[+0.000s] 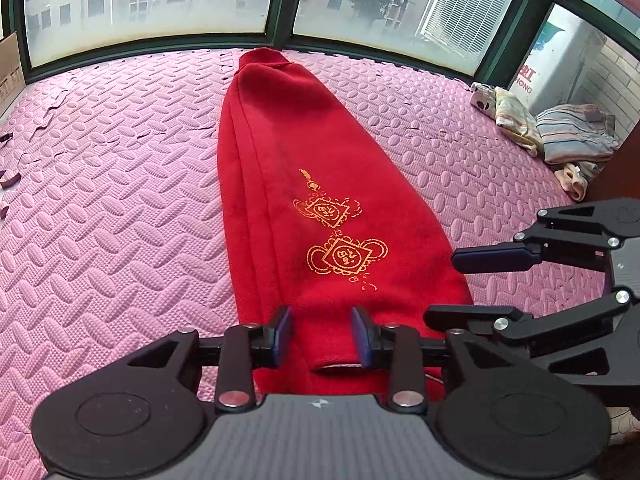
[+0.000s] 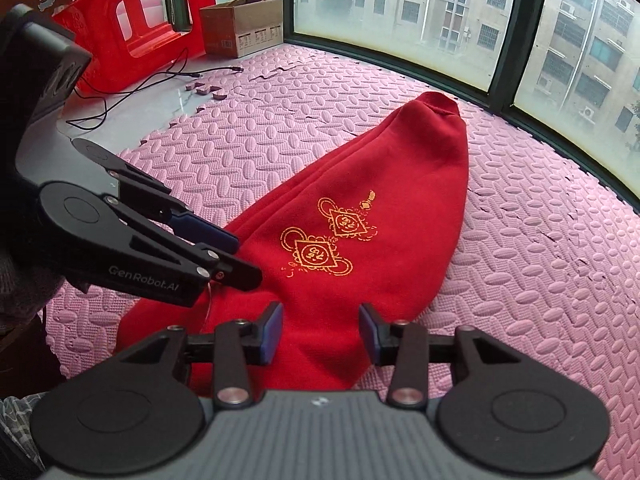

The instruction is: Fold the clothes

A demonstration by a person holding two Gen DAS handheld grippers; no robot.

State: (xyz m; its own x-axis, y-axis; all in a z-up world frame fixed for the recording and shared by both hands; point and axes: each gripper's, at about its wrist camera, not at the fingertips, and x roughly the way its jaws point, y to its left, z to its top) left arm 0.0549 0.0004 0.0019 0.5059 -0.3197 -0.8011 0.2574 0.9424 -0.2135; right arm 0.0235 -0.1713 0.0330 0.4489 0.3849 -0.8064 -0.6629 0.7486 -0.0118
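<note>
A red garment (image 1: 320, 184) with gold emblems lies folded lengthwise into a long narrow strip on the pink foam mat (image 1: 120, 200); its far end reaches toward the window. My left gripper (image 1: 322, 336) hovers open over the strip's near end, with red cloth showing between its blue pads. My right gripper (image 1: 444, 288) stands open just beside the garment's right edge. In the right wrist view the red garment (image 2: 360, 240) stretches away, my right gripper (image 2: 320, 334) is open above its near end, and my left gripper (image 2: 246, 260) is open over the left edge.
A pile of striped and patterned clothes (image 1: 560, 136) lies at the mat's far right corner. A red plastic stool (image 2: 132, 20), a cardboard box (image 2: 244, 28) and a black cable (image 2: 140, 84) sit on bare floor beyond the mat's left edge. Green window frames (image 2: 504, 60) bound the far side.
</note>
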